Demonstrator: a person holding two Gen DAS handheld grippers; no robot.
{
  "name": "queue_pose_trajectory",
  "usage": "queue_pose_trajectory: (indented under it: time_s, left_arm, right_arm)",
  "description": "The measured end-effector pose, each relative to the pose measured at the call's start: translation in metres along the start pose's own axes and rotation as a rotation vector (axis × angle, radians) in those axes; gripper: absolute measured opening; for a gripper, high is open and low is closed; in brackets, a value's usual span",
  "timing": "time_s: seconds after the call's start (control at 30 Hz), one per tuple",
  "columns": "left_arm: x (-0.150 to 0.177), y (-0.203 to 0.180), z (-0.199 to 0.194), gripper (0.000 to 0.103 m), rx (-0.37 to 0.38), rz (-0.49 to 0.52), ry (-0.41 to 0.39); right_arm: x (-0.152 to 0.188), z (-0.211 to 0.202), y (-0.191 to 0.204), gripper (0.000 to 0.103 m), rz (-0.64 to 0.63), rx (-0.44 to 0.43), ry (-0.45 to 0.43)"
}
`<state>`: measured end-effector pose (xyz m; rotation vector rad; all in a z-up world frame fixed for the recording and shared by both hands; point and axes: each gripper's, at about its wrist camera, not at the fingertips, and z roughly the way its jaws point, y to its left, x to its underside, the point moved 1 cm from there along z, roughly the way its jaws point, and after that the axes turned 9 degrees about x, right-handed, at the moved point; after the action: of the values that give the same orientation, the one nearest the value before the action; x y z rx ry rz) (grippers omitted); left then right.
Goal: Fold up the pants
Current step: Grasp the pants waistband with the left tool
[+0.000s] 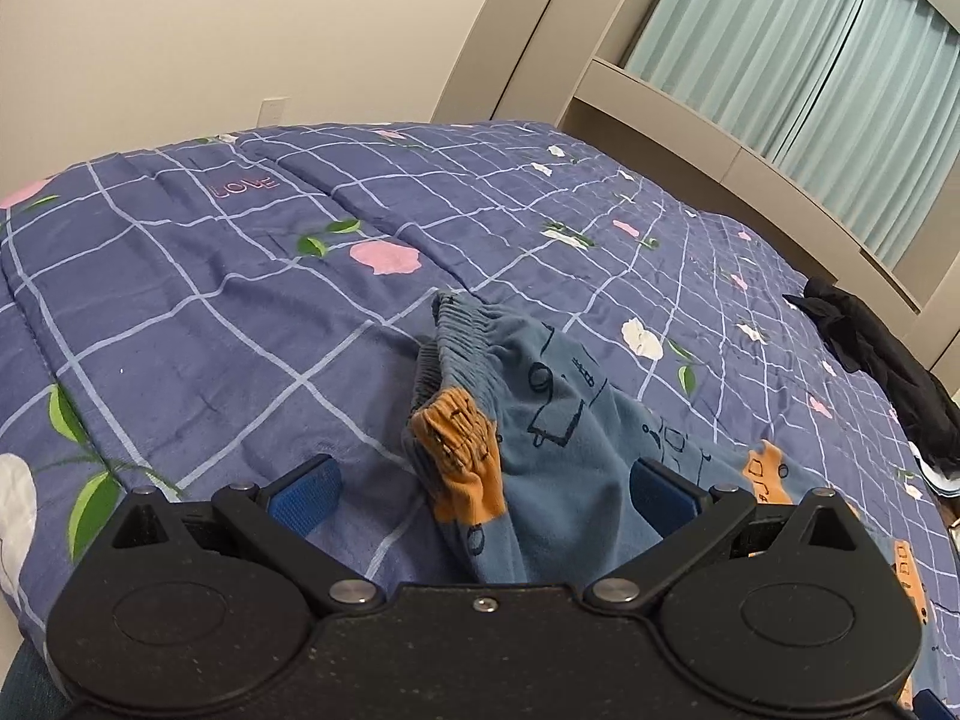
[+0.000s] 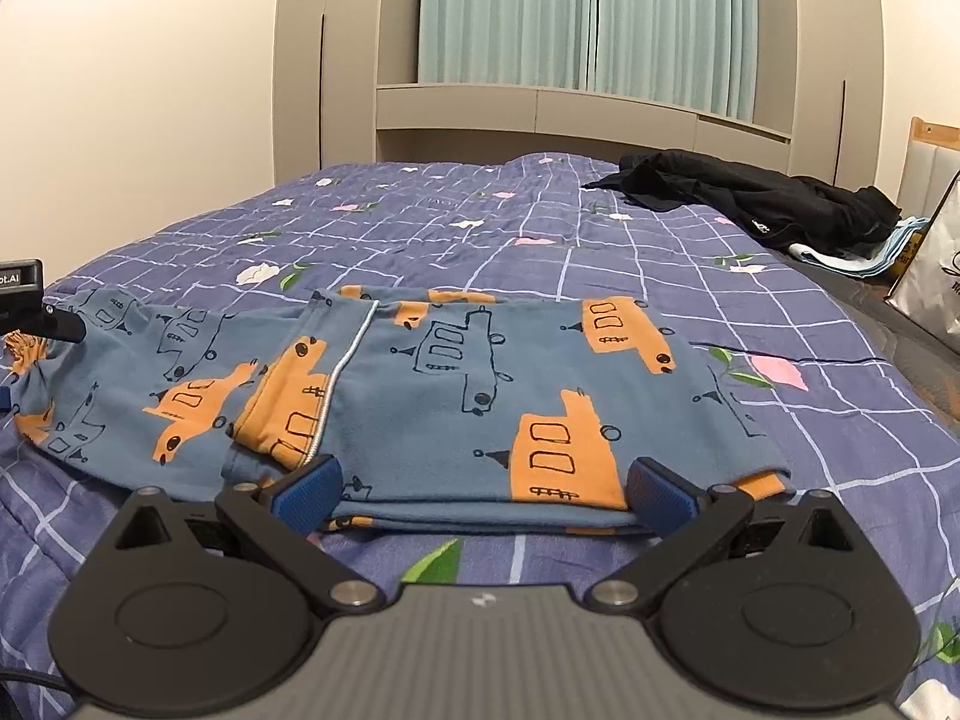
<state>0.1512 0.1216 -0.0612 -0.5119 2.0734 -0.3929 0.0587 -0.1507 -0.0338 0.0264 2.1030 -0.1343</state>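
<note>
Over on the left, our left gripper (image 1: 483,483) hangs just over the waistband (image 1: 456,354) end of the pants (image 2: 420,396), jaws spread wide and holding nothing, the bunched elastic standing up off the quilt (image 1: 210,312) between the blue pads (image 1: 306,495). Moving across, the pants lie on the bed right in front of us, blue with orange cars, and the leg end already sits doubled over the middle with a tidy near edge. Our right gripper (image 2: 486,495) is parked at that near edge, jaws spread as well, pads either side of the folded cloth but pinching none of it. So we judge one fold is down and the waistband side is the half left to bring in. The next move, we'd say, asks the left jaws to close on the waistband, both layers if possible, and carry it over the folded part while the right steadies the stack. The elastic is rumpled and could slip or drag the cloth crooked. Further right, a heap of black clothes (image 2: 762,192) and a white bag (image 2: 930,276) sit well apart, not in our way.
</note>
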Motion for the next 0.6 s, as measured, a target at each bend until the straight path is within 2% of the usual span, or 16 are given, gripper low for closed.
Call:
queue_pose_trajectory:
  time_s: [0.37, 0.6]
  left_arm:
    - [-0.0023, 0.0021, -0.0016, 0.102, 0.012, -0.016, 0.015]
    - [-0.0094, 0.0048, -0.0022, 0.102, 0.015, -0.062, 0.043]
  right_arm:
    - [0.0019, 0.0009, -0.0029, 0.103, 0.019, -0.014, -0.004]
    - [0.003, 0.0013, -0.0031, 0.103, 0.028, -0.018, -0.008]
